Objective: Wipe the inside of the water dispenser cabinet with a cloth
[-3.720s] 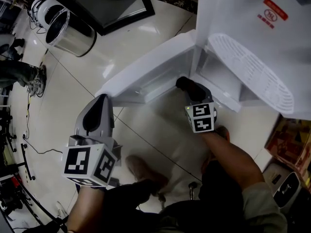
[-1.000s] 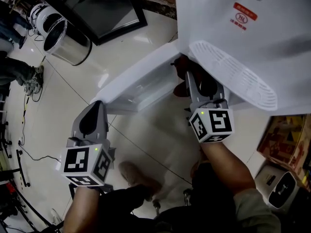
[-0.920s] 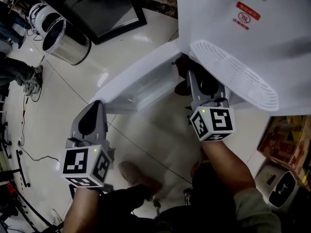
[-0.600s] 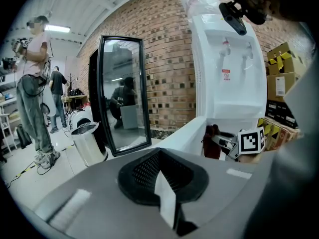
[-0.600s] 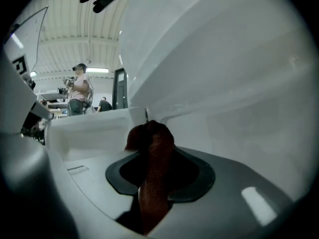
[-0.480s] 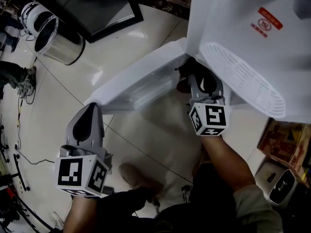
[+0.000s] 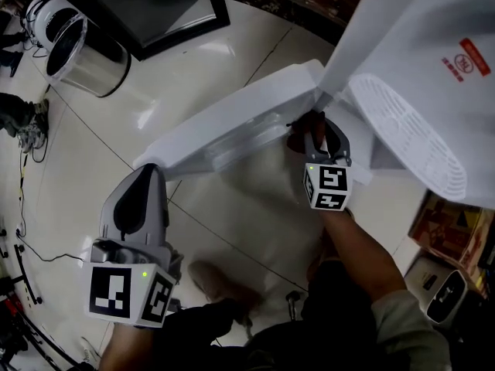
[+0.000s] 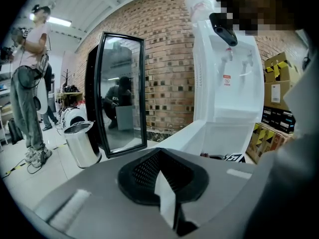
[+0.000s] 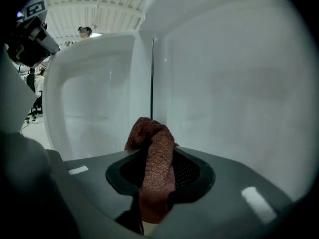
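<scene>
The white water dispenser [image 7: 433,60] stands at the upper right with its lower cabinet door [image 7: 232,126] swung open to the left. My right gripper [image 7: 311,128] reaches into the cabinet opening near the hinge, shut on a reddish-brown cloth [image 7: 297,139]. In the right gripper view the cloth [image 9: 154,163] bulges out between the jaws, close to the white inner wall [image 9: 229,93] and the door's inner face [image 9: 94,98]. My left gripper [image 7: 145,178] hangs over the floor at the lower left, shut and holding nothing [image 8: 167,203].
A steel bin [image 7: 77,49] and a black-framed mirror [image 7: 170,10] stand at the upper left. A cardboard box [image 7: 452,222] sits at the right of the dispenser. A person [image 8: 30,83] stands far left. The holder's shoe [image 7: 220,280] is on the tiled floor.
My right gripper has sunk down the cabinet's hinge side with the cloth still in its jaws. The left gripper has hardly moved.
</scene>
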Demonstrator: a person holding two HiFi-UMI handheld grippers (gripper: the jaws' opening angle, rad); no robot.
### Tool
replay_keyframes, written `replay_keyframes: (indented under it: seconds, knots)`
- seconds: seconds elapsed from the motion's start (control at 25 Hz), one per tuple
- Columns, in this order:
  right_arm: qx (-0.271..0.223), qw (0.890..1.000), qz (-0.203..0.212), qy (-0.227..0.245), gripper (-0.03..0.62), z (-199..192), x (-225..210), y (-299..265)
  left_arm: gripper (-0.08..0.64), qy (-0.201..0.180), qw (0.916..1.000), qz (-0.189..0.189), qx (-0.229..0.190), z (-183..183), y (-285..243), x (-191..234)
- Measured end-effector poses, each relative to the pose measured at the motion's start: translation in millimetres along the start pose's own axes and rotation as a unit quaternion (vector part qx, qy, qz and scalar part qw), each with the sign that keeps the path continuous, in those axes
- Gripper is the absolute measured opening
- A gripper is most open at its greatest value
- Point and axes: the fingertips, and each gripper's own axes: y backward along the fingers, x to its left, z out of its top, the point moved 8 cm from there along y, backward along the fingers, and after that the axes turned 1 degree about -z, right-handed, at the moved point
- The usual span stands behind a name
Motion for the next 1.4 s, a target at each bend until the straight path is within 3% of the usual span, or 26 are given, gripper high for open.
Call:
replay_keyframes:
  seconds: [0.28,0.52,0.6,0.72,0.96,1.2,1.4]
  knots:
    - [0.145,0.989,-0.004,0.023,0.135,-65.2,0.3,-29.3,-0.002,0.0,1.0,-0.002,-0.002,0.1,-0.3,1.6]
    - [0.17,0.985,-0.002,0.028,0.135,-66.7,0.0,-33.5,-0.002,-0.002,1.0,0.003,-0.002,-1.4,-1.9,1.3]
    - [0.144,0.99,0.002,0.0,0.135,-50.2,-1.0,-22.9,-0.002,-0.004,1.0,0.002,-0.001,-2.1,-1.6,0.4]
    - [0.06,0.997,0.024,-0.047,0.135,-5.0,5.2,10.4,-0.002,-0.001,1.0,0.002,0.003,-4.0,-0.9,-1.6]
    - [-0.087,0.991,0.052,-0.092,0.135,102.7,12.8,83.4,-0.002,0.0,1.0,0.008,0.003,-7.3,-1.8,-3.6]
    - [-0.089,0.987,0.009,-0.133,0.135,121.0,0.3,76.3,-0.002,-0.005,0.9999,0.011,0.009,-7.3,-0.4,-4.5]
    - [-0.124,0.975,-0.012,-0.182,0.134,129.6,-15.6,87.4,-0.002,-0.007,0.9999,0.01,0.012,-6.6,2.7,-8.3]
